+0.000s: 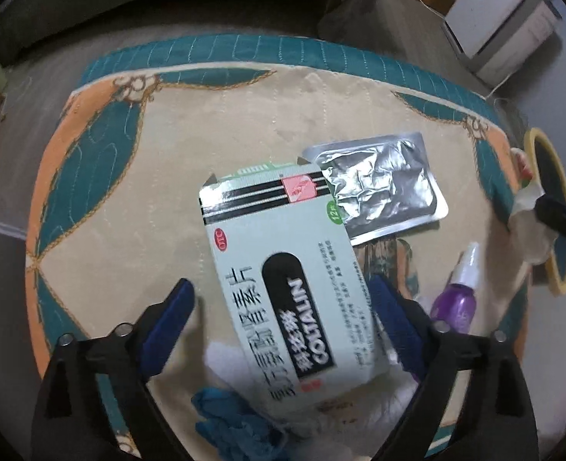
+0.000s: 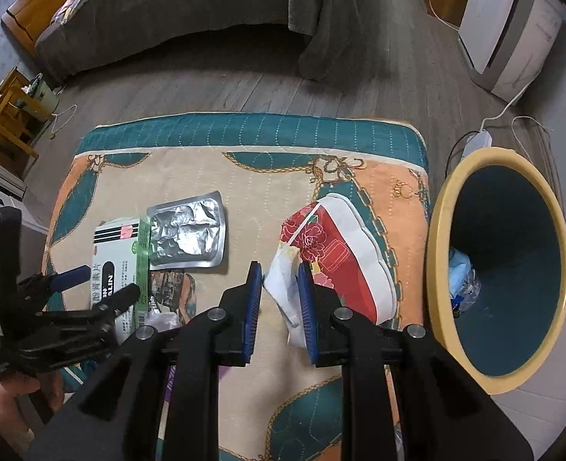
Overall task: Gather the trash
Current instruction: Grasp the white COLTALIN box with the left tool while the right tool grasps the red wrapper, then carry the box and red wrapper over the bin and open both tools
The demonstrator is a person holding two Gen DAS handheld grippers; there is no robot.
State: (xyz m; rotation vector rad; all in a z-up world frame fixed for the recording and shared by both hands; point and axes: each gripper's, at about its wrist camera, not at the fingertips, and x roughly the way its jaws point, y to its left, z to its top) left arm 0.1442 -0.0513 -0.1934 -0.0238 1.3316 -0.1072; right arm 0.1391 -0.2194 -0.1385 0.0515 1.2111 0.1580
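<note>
A pale green medicine box [image 1: 283, 269] marked COLTALIN lies on the patterned mat [image 1: 214, 123]. My left gripper [image 1: 279, 288] is open with its blue fingers on either side of the box; it also shows in the right wrist view [image 2: 91, 280]. A crumpled foil blister pack [image 1: 379, 188] lies just beyond the box. My right gripper [image 2: 279, 269] is shut on a white crumpled tissue [image 2: 287, 280], next to a red floral tissue pack [image 2: 336, 253]. A yellow-rimmed bin [image 2: 498, 269] stands to the right with blue trash inside.
A purple dropper bottle [image 1: 457, 288] and a blue crumpled glove [image 1: 225, 415] lie near the left gripper. A dark sofa [image 2: 191, 11] and a white appliance [image 2: 513, 27] stand beyond the mat on the wooden floor. Cables lie behind the bin.
</note>
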